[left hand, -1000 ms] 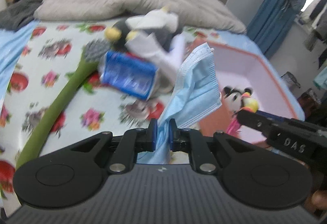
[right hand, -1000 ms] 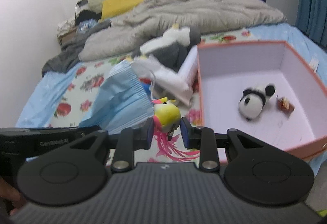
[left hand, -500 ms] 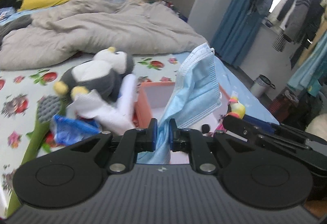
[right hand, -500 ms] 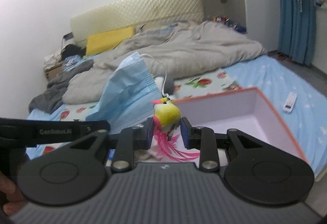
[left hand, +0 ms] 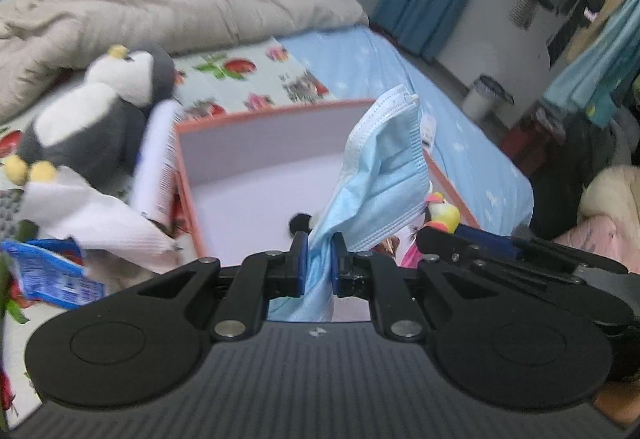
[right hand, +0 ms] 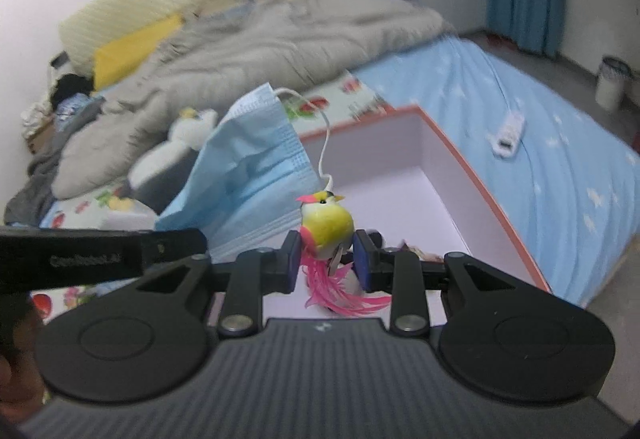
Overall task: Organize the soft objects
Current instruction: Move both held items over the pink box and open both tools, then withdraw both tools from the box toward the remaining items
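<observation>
A blue face mask (left hand: 380, 179) is pinched by its lower edge in the left claw (left hand: 318, 259), whose jaws are closed on the fabric; the mask's long axis stands up and leans to the right, its free end well above the jaws. In the right wrist view, a small yellow toy bird (right hand: 326, 225) with pink tail feathers is gripped between the closed jaws of the right claw (right hand: 326, 259), beak pointing right and tail hanging down behind the jaws.

The relation that matters is where the pink-walled box (left hand: 248, 131) lies from each claw. It is seen directly ahead of and below both claws, resting on the bed (right hand: 560, 159), with its open top facing up. From the left wrist view, the box interior lies straight beyond the jaws and the near wall is just under them. From the right wrist view, the box floor (right hand: 400, 199) appears immediately ahead of the bird, so the right claw is judged the nearer to a clean drop. The two claws are held close side by side, the left claw's body (right hand: 100, 259) showing at the right camera's left edge.

A plush penguin (left hand: 92, 119) and a blue packet (left hand: 52, 271) are left on the bed outside the box's left wall.
</observation>
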Demonstrator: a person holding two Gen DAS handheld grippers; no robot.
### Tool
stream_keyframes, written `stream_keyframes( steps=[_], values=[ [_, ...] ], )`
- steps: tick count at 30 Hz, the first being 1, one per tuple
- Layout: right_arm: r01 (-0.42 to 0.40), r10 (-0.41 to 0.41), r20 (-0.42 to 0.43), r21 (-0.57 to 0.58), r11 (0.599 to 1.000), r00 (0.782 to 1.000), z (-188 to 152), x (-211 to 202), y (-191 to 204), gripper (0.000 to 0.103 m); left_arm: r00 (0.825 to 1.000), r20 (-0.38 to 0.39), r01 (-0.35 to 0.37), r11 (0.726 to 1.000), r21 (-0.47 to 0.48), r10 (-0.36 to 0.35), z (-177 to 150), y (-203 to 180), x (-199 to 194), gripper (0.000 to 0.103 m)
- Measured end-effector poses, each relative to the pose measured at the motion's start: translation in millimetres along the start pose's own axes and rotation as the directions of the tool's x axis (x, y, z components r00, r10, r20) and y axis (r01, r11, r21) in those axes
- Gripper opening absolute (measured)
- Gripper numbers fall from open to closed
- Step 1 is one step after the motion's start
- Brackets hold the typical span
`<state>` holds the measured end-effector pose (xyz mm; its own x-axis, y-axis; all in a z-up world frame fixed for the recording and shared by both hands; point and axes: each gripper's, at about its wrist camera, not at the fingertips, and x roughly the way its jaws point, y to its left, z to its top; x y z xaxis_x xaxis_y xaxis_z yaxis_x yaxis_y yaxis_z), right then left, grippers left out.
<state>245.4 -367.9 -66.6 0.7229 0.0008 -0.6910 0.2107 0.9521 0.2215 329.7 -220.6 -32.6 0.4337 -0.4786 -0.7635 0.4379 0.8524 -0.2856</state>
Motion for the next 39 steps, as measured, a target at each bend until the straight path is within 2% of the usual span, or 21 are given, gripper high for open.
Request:
stream_keyframes(
  steps=[11, 19, 20, 22, 23, 24, 32, 39],
  values=[
    [0.034, -0.023, -0.151, 0.068, 0.997, 0.988, -19.8, 50.3, -35.6, 0.033, 0.986, -0.167, -0.005, 1.0, 0.023, 0.009, 4.1, -4.1, 88.8, 0.014],
    [0.042, -0.024, -0.178, 0.093, 0.995, 0.984, -25.0, 66.0, -50.1, 0.033, 0.976, -0.217, -0.012, 1.0, 0.024, 0.017, -2.0, -6.5, 111.5, 0.015],
    [0.043, -0.025, -0.179, 0.097, 0.994, 0.984, -25.6, 65.6, -50.9, 0.033, 0.976, -0.218, -0.01, 1.0, 0.027, 0.016, -2.5, -7.4, 111.4, 0.015],
    [0.043, -0.023, -0.178, 0.112, 0.993, 0.984, -24.8, 65.4, -53.4, 0.04, 0.976, -0.215, -0.02, 0.999, 0.037, 0.027, -3.0, -9.6, 110.2, 0.029],
    [0.044, -0.023, -0.176, 0.117, 0.992, 0.984, -24.5, 64.1, -53.8, 0.05, 0.975, -0.22, -0.022, 0.999, 0.039, 0.031, -3.1, -10.9, 109.3, 0.039],
    [0.046, -0.025, -0.171, 0.119, 0.992, 0.985, -24.1, 62.2, -54.4, 0.055, 0.976, -0.217, -0.02, 0.999, 0.038, 0.028, -3.1, -11.9, 107.6, 0.044],
    [0.036, -0.025, -0.109, 0.101, 0.994, 0.994, -20.5, 31.8, -48.2, 0.055, 0.99, -0.141, -0.02, 0.998, 0.06, 0.029, -2.8, -21.0, 70.9, 0.046],
    [0.001, 0.0, -0.017, 0.093, 0.996, 1.0, -15.8, -11.5, -38.6, 0.055, 0.999, -0.032, -0.034, 0.996, 0.085, 0.037, -9.0, -32.3, 16.0, 0.046]
  ],
)
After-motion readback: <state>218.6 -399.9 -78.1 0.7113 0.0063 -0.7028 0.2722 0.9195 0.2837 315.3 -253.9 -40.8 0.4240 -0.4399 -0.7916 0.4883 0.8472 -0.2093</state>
